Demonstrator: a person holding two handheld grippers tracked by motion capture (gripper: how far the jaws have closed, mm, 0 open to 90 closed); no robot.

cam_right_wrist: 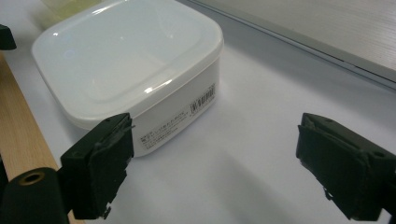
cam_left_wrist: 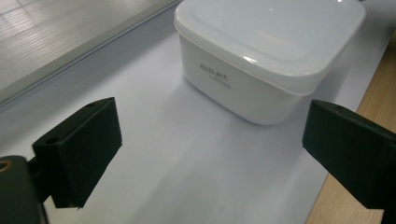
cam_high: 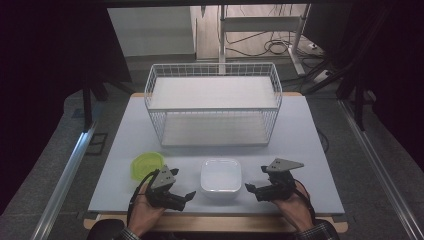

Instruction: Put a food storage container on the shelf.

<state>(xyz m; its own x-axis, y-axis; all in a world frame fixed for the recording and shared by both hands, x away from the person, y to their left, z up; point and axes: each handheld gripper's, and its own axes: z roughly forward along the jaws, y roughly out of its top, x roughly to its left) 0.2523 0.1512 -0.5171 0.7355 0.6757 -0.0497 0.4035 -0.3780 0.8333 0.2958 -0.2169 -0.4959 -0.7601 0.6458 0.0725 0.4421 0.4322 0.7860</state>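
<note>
container [cam_high: 220, 175]: squarish white plastic tub, rounded corners, glossy lid, upright, no real long axis
left gripper [cam_high: 189, 196]: jaws apart, nothing in them
right gripper [cam_high: 250, 189]: jaws apart too, nothing held

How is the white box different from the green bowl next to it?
The white box is square with a lid on; the green bowl is roundish and open on top. The white box is milky white, the green bowl bright lime. The white box looks a bit bigger. Both sit on the table.

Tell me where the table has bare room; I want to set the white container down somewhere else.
Bare: the strip between the wire rack and the white container, and the table's right side. Crowded: the near edge, where the left gripper, container and right gripper line up, green bowl alongside.
</note>
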